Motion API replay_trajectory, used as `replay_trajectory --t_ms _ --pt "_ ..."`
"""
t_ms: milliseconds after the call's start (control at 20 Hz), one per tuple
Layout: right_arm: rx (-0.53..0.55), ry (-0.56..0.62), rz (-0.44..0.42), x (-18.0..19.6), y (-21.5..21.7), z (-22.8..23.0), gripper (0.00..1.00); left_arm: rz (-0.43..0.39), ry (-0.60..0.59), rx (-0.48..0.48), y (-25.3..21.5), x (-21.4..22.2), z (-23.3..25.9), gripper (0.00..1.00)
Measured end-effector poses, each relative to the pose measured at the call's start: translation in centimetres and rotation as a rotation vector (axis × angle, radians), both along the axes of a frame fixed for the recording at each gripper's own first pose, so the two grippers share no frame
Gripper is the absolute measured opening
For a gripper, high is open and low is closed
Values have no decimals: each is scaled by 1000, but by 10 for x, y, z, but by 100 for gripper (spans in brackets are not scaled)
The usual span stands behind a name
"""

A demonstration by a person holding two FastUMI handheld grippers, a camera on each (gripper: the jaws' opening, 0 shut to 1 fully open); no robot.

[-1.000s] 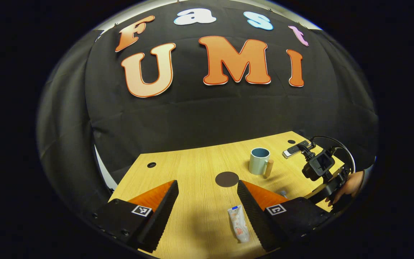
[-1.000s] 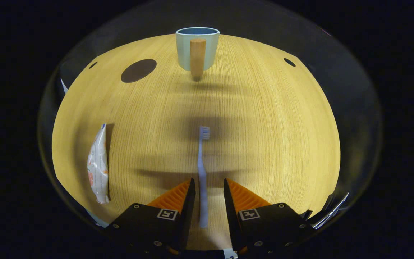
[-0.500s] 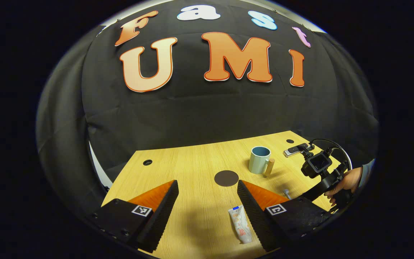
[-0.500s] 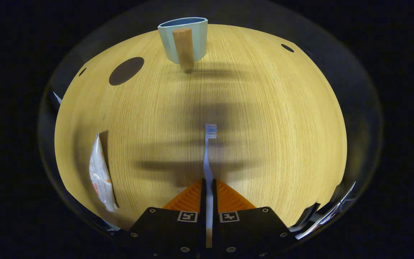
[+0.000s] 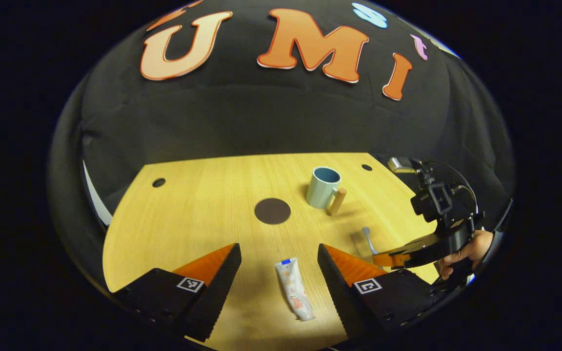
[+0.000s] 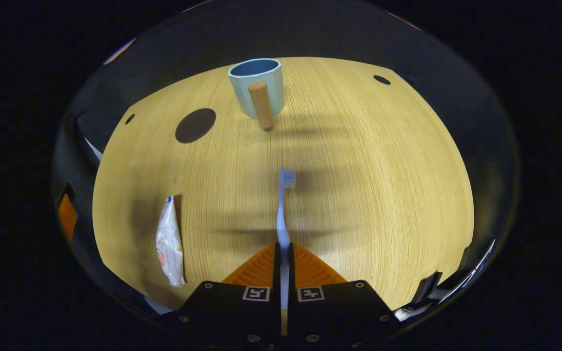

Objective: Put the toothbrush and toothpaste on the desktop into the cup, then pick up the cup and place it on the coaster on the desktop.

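Note:
A pale blue toothbrush (image 6: pixel 283 209) points away from me, bristles toward the cup, and my right gripper (image 6: pixel 283 253) is shut on its handle. The light blue cup (image 6: pixel 256 87) with a wooden handle stands upright at the far middle of the desk. A dark round coaster (image 6: pixel 195 125) lies to its left. The white toothpaste tube (image 6: pixel 170 241) lies flat at the left. In the left gripper view the toothpaste tube (image 5: pixel 293 288) lies between the fingers of my open left gripper (image 5: pixel 277 256). Cup (image 5: pixel 324 187), coaster (image 5: pixel 272 210) and right gripper (image 5: pixel 383 257) with the toothbrush (image 5: pixel 368 239) show beyond.
The wooden desk (image 5: pixel 198 204) has small cable holes near its far corners. A hand (image 5: pixel 464 251) holds the right gripper's rig at the right edge. Black cloth walls the booth behind the desk.
The right gripper closed on the toothbrush handle a second ago and has since lifted it slightly. The left gripper has tilted downward and shifted, bringing the toothpaste between its fingers.

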State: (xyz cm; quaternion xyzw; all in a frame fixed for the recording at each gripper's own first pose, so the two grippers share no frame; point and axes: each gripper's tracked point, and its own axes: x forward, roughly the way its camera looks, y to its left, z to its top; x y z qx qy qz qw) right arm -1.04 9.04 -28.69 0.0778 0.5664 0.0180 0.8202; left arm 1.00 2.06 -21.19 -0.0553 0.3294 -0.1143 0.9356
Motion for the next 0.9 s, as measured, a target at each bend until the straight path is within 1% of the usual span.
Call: replay_trajectory --t_ms 50,150,200,300,450,500,550,600,650,700,750,800,900 --pt "11 -14 -4 -2 1 5 6 -25 52 -24 -8 -3 -10 95" --pt "39 -50 -2 -4 2 17 6 -41 171 -59 -21 -10 -35 95" --pt "46 -73 7 -4 1 24 6 -40 208 -66 -25 -10 -48 96" --pt "53 -124 22 3 -3 38 6 -22 275 -51 -26 -11 -68 92" --pt "60 -210 52 14 -10 59 6 5 389 -67 -30 -15 -93 92" --pt "68 -221 61 16 -10 63 6 20 435 -68 -30 -20 -103 88" --pt "77 -223 73 16 -10 64 6 32 479 -60 -30 -23 -113 87" --pt "80 -232 85 19 -11 67 6 42 504 -55 -29 -24 -120 80" --pt "80 -242 96 21 -12 69 6 49 523 -51 -31 -24 -128 77" --pt "83 -247 105 23 -13 70 6 50 537 -50 -34 -24 -136 71" --pt "87 -251 112 24 -14 72 6 55 561 -38 -35 -27 -144 70" --pt "93 -253 119 25 -15 72 6 56 578 -36 -37 -29 -147 52" --pt "100 -254 133 25 -18 72 6 61 599 -39 -42 -29 -154 53"
